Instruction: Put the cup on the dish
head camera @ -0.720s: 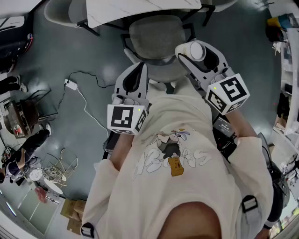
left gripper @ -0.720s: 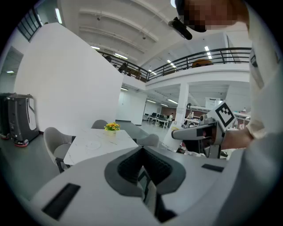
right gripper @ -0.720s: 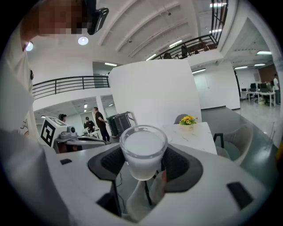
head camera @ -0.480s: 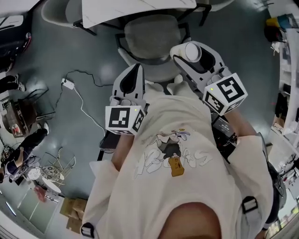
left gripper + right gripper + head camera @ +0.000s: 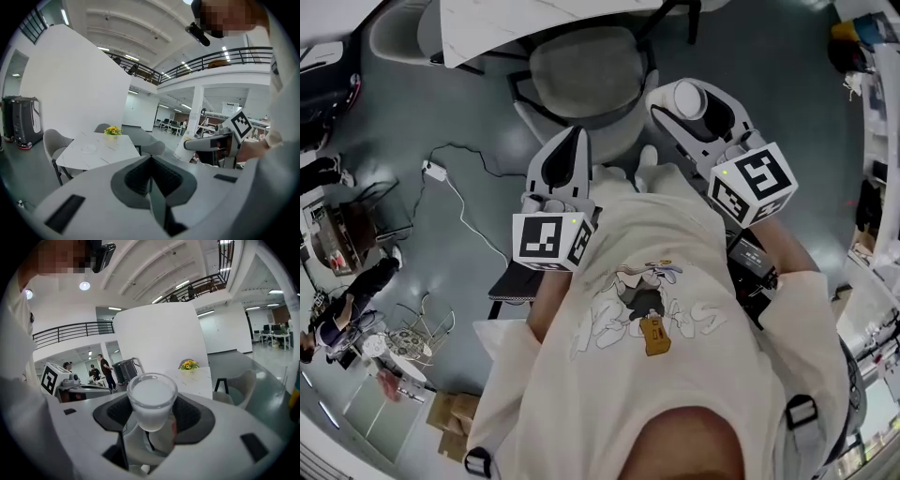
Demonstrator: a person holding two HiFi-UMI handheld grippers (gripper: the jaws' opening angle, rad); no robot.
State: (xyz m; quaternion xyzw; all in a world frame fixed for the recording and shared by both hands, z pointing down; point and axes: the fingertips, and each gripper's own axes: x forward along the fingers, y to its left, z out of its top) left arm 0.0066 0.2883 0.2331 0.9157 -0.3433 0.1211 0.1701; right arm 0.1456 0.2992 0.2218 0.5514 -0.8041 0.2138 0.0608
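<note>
Sliding up and to the left in the head view since the earlier frame are the grey padded chair (image 5: 581, 70) and the white marble-look table (image 5: 525, 19), while both grippers sit almost where they were.

Closest in, the person's cream printed sweatshirt (image 5: 656, 319) fills the lower half of the head view. Just ahead of the chest comes the left gripper (image 5: 573, 139): its jaws are pressed together to a point and carry nothing.

On the other side, the right gripper (image 5: 687, 101) has its jaws spread wide, with the dark pads clamped on either side of the frosted white plastic cup (image 5: 151, 401). The cup is up in the air, mouth towards that gripper's camera, and the head view places it by the chair's right edge.

Out beyond, a thin white cable (image 5: 473, 220) snakes across the grey floor (image 5: 412, 103).

Further still, the left gripper view picks up the table with a pale round dish (image 5: 88, 149) lying flat on it, well apart from the cup. A small bunch of yellow flowers (image 5: 112, 131) stands at the table's far end.
</note>
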